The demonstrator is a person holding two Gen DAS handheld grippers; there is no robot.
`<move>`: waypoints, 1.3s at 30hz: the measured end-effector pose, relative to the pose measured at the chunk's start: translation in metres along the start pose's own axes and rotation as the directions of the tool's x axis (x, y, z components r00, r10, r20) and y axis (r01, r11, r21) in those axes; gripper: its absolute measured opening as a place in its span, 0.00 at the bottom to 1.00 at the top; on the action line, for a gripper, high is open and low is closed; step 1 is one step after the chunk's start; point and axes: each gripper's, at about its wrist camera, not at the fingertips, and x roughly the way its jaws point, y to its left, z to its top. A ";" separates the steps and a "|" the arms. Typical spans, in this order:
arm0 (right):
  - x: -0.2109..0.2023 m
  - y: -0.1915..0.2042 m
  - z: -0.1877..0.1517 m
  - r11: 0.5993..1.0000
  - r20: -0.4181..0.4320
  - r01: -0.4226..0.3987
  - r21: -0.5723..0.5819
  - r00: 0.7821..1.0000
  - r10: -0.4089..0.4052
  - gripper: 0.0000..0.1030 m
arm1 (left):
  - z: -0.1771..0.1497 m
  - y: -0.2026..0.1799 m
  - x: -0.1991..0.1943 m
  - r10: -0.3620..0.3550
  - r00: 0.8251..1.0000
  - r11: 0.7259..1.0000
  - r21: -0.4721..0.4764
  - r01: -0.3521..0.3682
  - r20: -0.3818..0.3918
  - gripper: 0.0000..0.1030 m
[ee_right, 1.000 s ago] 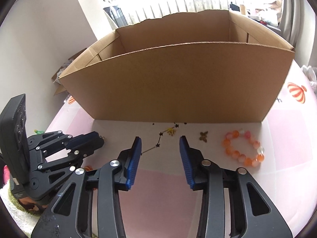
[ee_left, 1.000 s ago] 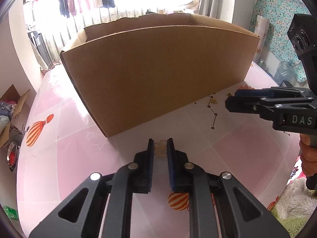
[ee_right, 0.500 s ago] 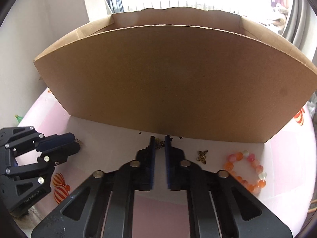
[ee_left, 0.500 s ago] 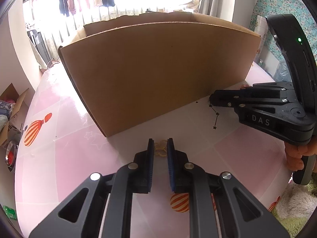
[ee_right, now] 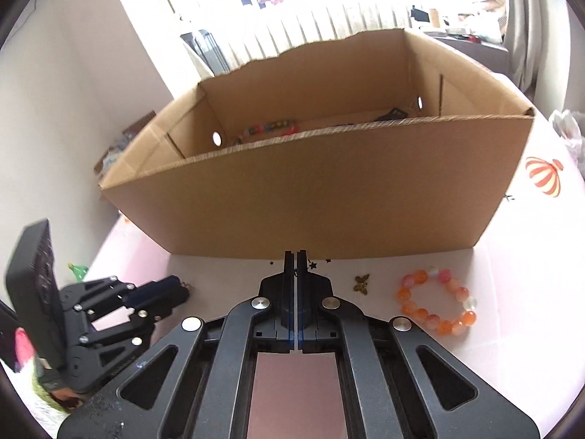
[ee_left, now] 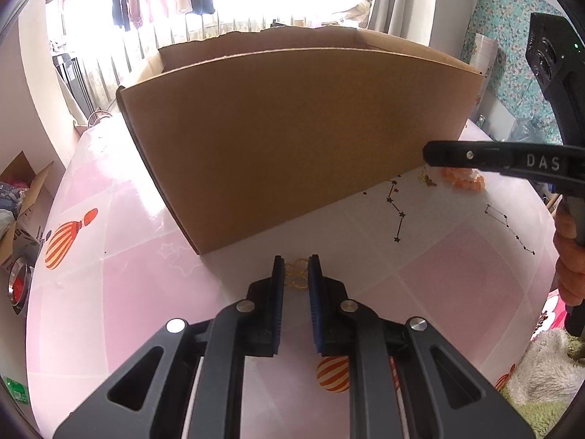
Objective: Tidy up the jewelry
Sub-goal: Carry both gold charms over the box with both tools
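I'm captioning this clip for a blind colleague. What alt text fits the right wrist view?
The right gripper, shut, points at an open cardboard box on a pink table. An orange bead bracelet and a small butterfly charm lie right of it; the left gripper is at left.

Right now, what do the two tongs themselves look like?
Both are matte black linkage frames with silver pivot screws and ribbed blue pads. The left tongs match the right tongs. The right one carries white "DAS" lettering on its side. No cables or sleeves are visible.
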 end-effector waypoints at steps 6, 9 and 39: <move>-0.031 -0.002 0.005 0.999 0.052 -0.034 0.018 0.998 0.033 0.00 | -0.001 -0.002 -0.012 -0.005 0.999 1.000 0.008 0.004 0.033 0.12; -0.040 0.003 0.014 0.998 0.076 -0.057 0.017 0.996 0.056 0.00 | 0.002 -0.001 -0.025 -0.014 0.998 1.000 0.007 0.014 0.056 0.12; 0.052 -0.021 0.152 0.985 -0.258 -0.044 -0.166 0.966 -0.001 0.00 | 0.183 0.043 0.067 -0.100 0.938 0.990 0.058 0.126 -0.332 0.12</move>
